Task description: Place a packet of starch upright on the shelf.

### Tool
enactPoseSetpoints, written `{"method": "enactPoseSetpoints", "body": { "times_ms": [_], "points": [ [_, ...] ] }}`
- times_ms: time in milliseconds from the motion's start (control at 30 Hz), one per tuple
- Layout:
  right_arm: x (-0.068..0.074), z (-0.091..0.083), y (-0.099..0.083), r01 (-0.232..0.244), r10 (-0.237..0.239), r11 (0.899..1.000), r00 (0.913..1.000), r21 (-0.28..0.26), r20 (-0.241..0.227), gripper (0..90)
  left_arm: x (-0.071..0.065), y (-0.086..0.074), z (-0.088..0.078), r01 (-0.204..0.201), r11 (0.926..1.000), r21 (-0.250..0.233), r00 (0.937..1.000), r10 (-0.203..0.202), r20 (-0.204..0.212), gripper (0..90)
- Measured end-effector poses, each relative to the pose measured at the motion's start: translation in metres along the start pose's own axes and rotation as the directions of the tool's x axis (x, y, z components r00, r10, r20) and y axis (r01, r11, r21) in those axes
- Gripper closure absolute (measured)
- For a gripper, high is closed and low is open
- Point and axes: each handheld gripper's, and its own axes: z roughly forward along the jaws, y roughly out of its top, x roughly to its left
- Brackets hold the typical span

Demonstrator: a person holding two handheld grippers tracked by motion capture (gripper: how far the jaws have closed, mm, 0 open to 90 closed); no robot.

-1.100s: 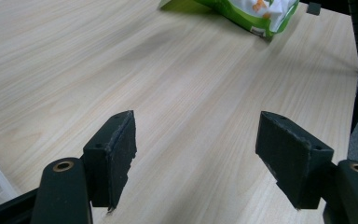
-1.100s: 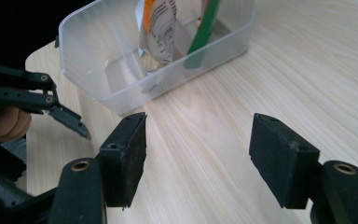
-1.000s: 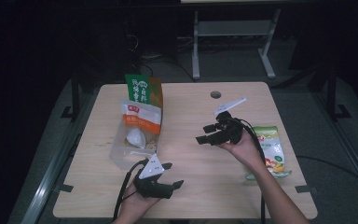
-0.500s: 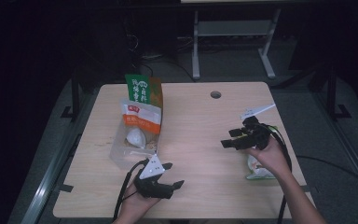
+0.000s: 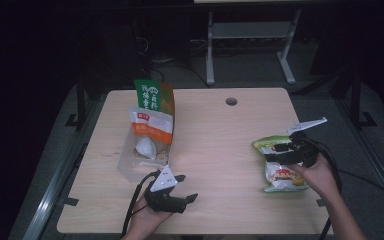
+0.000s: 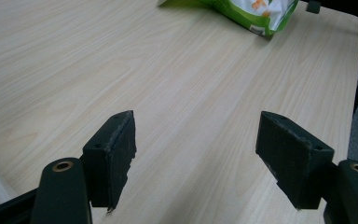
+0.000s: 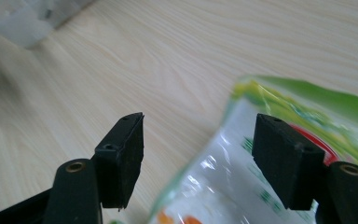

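In the high view my right gripper (image 5: 280, 152) is covering the middle of the green snack bag (image 5: 280, 177), and its print is staying too small to read. In my right gripper view the bag (image 7: 242, 186) is running off the bottom and right edges. The clear container (image 7: 23, 18) there is blurring at the top corner.

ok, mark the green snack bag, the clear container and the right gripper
green snack bag (image 5: 281, 176), high view, printed front.
clear container (image 5: 130, 165), high view, front-left wall.
right gripper (image 5: 271, 152), high view, between its open jaw tips.
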Motion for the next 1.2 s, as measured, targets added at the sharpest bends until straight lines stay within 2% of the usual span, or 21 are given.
{"method": "enactPoseSetpoints", "body": {
  "times_ms": [233, 600, 867, 967, 1200],
  "points": [
    [-0.017, -0.011, -0.024, -0.047, 0.046, 0.999, 0.9970, 0.021, 0.062, 33.3, 0.000, 0.000, 0.001, 0.004, 1.0000, 0.001, 1.0000, -0.004, 0.005, 28.2],
    [-0.035, -0.024, -0.054, -0.104, 0.100, 0.994, 0.9881, 0.023, 0.116, 32.3, -0.002, 0.000, 0.005, 0.003, 1.0000, -0.001, 0.9999, -0.003, 0.010, 28.2],
    [-0.042, -0.025, -0.069, -0.135, 0.130, 0.990, 0.9831, 0.030, 0.129, 29.6, -0.002, 0.000, 0.006, 0.003, 1.0000, 0.002, 0.9999, -0.003, 0.012, 28.1],
    [-0.047, -0.025, -0.075, -0.182, 0.179, 0.983, 0.9786, 0.013, 0.101, 28.2, -0.002, 0.000, 0.006, 0.002, 1.0000, 0.001, 0.9999, -0.002, 0.013, 28.1],
    [-0.052, -0.024, -0.083, -0.236, 0.236, 0.972, 0.9701, -0.011, 0.058, 28.8, -0.002, 0.000, 0.006, 0.001, 1.0000, 0.000, 0.9999, -0.001, 0.013, 28.1]
  ]
}}
